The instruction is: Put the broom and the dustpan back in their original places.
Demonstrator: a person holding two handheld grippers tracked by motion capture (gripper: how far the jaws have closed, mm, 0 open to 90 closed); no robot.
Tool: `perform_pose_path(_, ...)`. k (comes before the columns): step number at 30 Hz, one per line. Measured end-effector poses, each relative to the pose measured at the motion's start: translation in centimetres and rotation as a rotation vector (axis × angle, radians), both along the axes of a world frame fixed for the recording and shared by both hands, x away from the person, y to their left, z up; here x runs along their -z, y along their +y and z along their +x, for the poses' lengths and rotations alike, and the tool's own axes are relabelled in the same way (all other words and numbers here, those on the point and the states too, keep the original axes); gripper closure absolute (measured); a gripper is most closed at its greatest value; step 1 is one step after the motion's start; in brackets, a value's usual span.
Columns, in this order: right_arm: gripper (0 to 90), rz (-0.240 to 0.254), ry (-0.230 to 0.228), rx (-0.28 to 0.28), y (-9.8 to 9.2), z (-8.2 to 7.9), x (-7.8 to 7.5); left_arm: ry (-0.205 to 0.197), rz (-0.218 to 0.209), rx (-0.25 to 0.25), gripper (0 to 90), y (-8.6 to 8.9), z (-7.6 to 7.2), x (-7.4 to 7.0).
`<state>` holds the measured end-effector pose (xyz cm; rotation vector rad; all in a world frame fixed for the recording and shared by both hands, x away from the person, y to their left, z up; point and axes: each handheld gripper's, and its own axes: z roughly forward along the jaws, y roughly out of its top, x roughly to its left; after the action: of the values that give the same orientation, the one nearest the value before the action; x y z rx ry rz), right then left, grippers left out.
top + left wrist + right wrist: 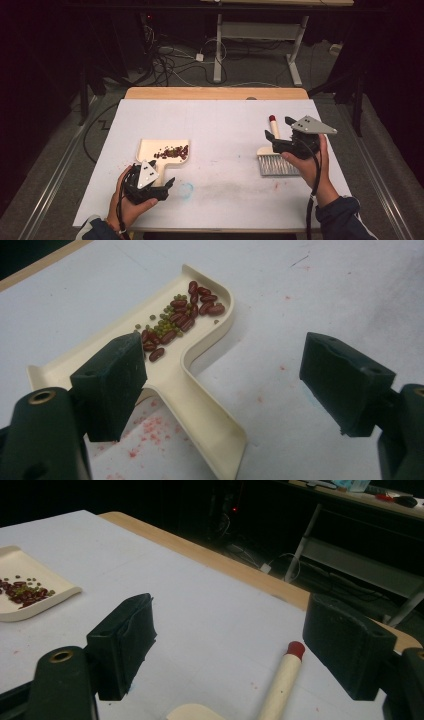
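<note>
Cream plastic dustpan [162, 150] with red and green beans [172, 151] at table's [225, 120] 9 o'clock, left hand-held gripper [167, 184] wide open over its handle, right hand-held gripper [270, 136] wide open, empty, above grey-bristled brush [277, 164] at 3 o'clock, white stained table, dark room.

A cream dustpan [164, 150] is seen at the lower left of the high view, and dark red beans [182, 315] mixed with small green beans [165, 325] are seen inside it. A white table cover [215, 125] is marked by faint red specks and a pale blue ring near the lower centre. A light wooden table edge [215, 93] is seen along the top. At the right, a brush [274, 150] is shown with a cream handle, a red tip and grey bristles. The left gripper [167, 186] and right gripper [272, 137] are shown black, each topped by a grey plate. Dark blue sleeves [345, 215] are seen at the bottom.
</note>
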<state>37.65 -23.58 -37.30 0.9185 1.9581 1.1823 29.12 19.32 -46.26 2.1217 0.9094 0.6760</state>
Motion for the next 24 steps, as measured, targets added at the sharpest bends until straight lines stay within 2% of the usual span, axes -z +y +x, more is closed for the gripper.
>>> perform_pose_path(12, 21.6, -0.008, -0.021, -0.03, -0.4, -1.9, 0.1, 0.0, 0.004, 0.004, 18.2, -0.1, -0.1, 0.0)
perform_pose_path(18, 21.7, -0.033, -0.017, -0.057, -0.2, -2.9, 0.6, -0.001, 0.007, 0.007, 18.2, -0.2, 0.0, 0.0)
perform_pose_path(24, 21.7, -0.056, -0.036, -0.075, -0.3, -3.8, 1.0, -0.004, 0.013, 0.011, 18.2, -0.2, -0.1, 0.0)
